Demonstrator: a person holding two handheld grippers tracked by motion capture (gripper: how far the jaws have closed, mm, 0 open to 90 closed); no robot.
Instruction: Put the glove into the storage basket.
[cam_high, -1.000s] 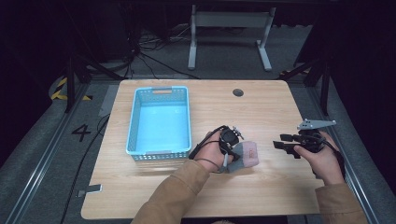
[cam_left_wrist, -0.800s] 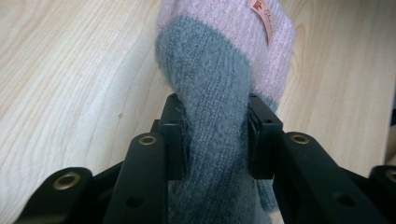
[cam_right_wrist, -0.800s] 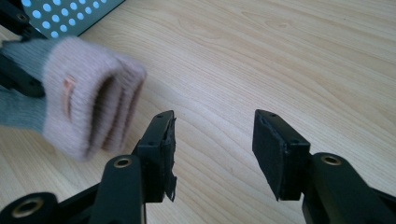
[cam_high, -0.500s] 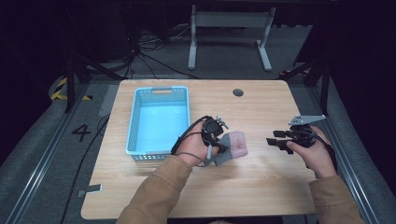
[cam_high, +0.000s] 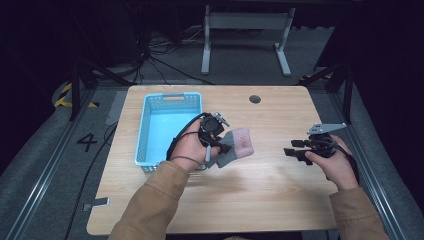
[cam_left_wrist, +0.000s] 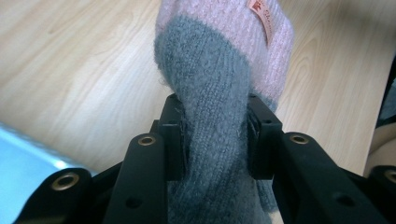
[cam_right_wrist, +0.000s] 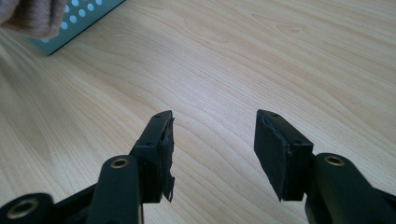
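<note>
High view: the left gripper (cam_high: 223, 146) holds a knit sock (cam_high: 235, 147) — grey at one end, pink at the other — lifted just right of the blue basket (cam_high: 145, 130) on the wooden table (cam_high: 270, 190). The right gripper (cam_high: 292, 152) sits well apart, low over bare wood near the table's right side, carrying nothing.

Left gripper view: the jaws are clenched on the sock's (cam_left_wrist: 219, 93) grey part, bunching it into a thick fold between the black pads (cam_left_wrist: 175, 140); the pink part hangs beyond, with a small orange label (cam_left_wrist: 262, 16) sewn on. The yarn looks soft and fuzzy, ribbed, loosely knit. A sliver of the basket (cam_left_wrist: 23, 163) shows at lower left.

Right gripper view: the jaws stand released, wide apart, over pale grained wood. One pad (cam_right_wrist: 166, 149) has a ragged, peeling edge. The basket's perforated wall (cam_right_wrist: 79, 18) shows at top left, with a bit of the sock (cam_right_wrist: 32, 16) in front of it.

Risk, as I judge it — the grip is on a squashy fold only, so a quick swing toward the basket could let the knit slide out, or the hanging pink end could catch on the rim and leave the sock draped over the wall
</note>
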